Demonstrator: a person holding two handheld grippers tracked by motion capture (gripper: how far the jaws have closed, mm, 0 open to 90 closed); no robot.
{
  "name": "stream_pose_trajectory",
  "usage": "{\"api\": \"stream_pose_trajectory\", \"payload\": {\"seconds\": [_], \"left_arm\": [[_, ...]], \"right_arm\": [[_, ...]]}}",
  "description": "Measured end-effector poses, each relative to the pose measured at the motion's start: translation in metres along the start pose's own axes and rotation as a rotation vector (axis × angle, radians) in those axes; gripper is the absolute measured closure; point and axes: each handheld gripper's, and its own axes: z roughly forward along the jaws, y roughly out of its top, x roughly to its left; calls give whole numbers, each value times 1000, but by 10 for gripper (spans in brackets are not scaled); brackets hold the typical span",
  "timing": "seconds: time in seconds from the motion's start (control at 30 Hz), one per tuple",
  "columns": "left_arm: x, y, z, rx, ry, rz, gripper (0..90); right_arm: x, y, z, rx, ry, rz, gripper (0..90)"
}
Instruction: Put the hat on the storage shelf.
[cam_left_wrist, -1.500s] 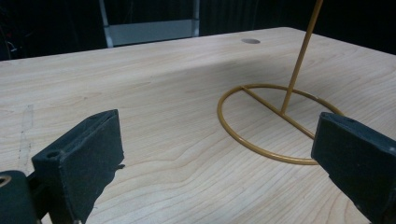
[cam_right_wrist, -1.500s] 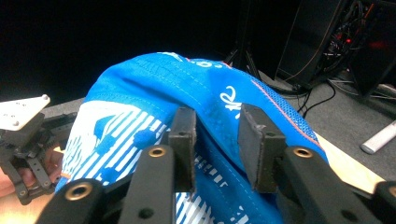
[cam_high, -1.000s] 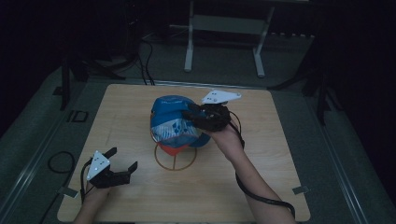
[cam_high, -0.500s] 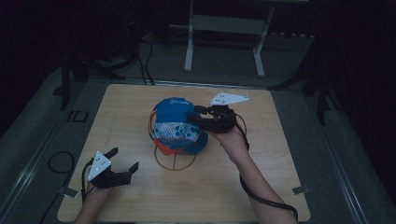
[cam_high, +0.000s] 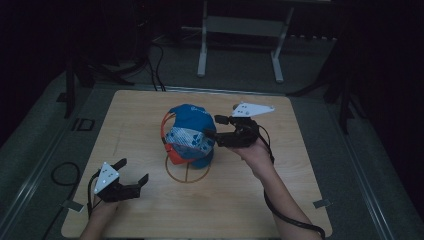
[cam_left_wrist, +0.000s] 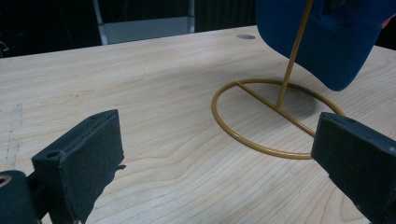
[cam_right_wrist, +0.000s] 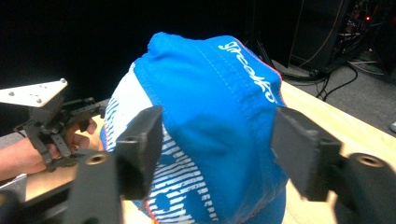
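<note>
Blue cap (cam_high: 190, 135) resting on the gold wire stand (cam_high: 187, 172) mid-table; right gripper (cam_high: 212, 127), jaws just opened, apparently clear of it, suggesting release; left gripper (cam_high: 134, 172) open, idle.

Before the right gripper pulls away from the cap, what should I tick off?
1. Cap sits on the wire stand: ok, it hangs on the upright rod.
2. Right gripper has let go: ok, its jaws have just been opening and stand apart beside the cap, though contact cannot be ruled out.
3. Stand's base ring flat on the table: ok.
4. Left gripper out of the way: ok, open and holding nothing near the table's front left.
5. Cap seated squarely: cannot tell.
</note>
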Motion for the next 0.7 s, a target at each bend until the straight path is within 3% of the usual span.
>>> {"api": "stream_pose_trajectory", "payload": {"seconds": [0.13, 0.17, 0.27, 0.53, 0.7], "left_arm": [[1, 0, -1, 0, 1, -1, 27], [1, 0, -1, 0, 1, 0, 27], [0, 0, 0, 0, 1, 0, 27], [0, 0, 0, -1, -1, 0, 27], [0, -1, 0, 1, -6, 3, 27]], "right_arm": [[2, -5, -4, 0, 32, -10, 215], [3, -7, -5, 5, 37, -36, 176], [4, -14, -9, -2, 44, -31, 148], [-2, -39, -15, 14, 30, -54, 140], [-6, -59, -16, 55, 25, -57, 140]]}}
